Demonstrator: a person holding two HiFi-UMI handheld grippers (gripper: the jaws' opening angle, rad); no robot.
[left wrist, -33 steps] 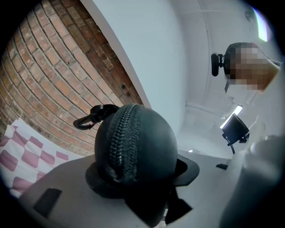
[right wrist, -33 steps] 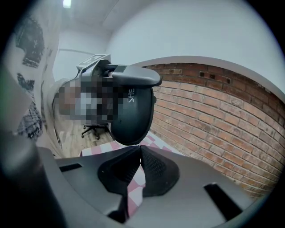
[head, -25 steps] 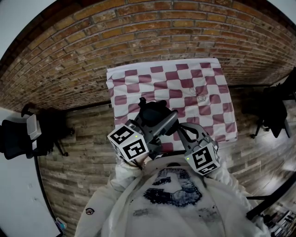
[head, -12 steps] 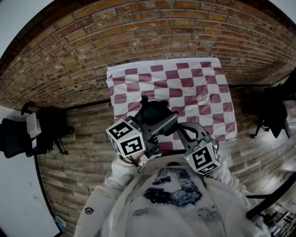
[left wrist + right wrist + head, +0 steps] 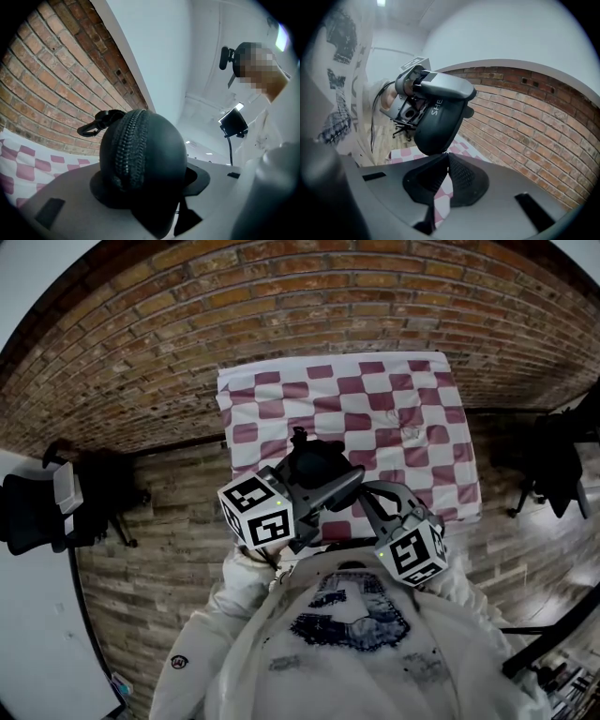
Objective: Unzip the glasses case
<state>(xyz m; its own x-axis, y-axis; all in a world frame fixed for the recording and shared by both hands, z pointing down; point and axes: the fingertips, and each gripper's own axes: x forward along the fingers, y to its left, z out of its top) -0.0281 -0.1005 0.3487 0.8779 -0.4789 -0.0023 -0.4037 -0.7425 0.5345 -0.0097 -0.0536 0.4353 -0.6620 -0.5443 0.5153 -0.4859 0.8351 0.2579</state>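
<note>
Now left gripper (image 5: 328, 491) clamps glasses case (image 5: 145, 154) — right gripper (image 5: 445, 157), jaws together.

A maroon-and-white checked cloth (image 5: 375, 409) covers the table (image 5: 466, 486), faintly wrinkled.

- Head cam sits up top and looks steeply down past the person's chest onto the checked counter (image 5: 375, 413), from fairly far off.
- The left claw (image 5: 145, 187) cam looks along its own jaws. The glasses case (image 5: 140, 154) is right up close and fills the middle, with the brick wall (image 5: 42, 79) behind on the left.
- The right claw (image 5: 445, 157) cam looks along its jaws, angled a bit downward, with the case slightly further out.
- All three views share the case, the brick wall and the counter.
</note>
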